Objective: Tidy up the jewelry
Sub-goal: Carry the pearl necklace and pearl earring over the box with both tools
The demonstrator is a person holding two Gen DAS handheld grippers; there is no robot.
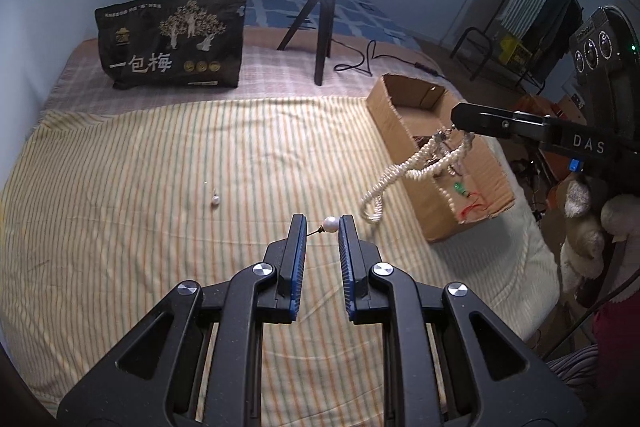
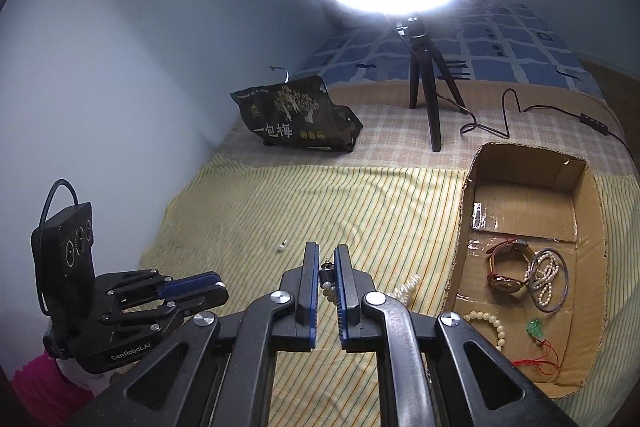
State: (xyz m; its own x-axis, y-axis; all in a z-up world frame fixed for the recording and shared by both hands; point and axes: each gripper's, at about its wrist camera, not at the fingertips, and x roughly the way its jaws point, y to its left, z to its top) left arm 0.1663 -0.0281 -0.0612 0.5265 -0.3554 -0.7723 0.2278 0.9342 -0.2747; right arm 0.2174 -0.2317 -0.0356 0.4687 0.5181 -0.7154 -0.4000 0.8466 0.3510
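Dangling pearl necklace (image 1: 404, 171) beneath right claw (image 1: 456, 125)

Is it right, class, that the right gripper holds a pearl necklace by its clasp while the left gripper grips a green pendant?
Not quite. The left gripper grips a pearl earring, as the left wrist view shows. The green pendant lies in the box. The right gripper does hold the pearl necklace by its clasp.

On the striped sheet (image 2: 360, 203), the cardboard box (image 2: 592, 211) lies right of the loose pearl (image 2: 281, 247); behind the box stands the tripod (image 2: 426, 99); left of the tripod, the snack bag (image 2: 300, 119).
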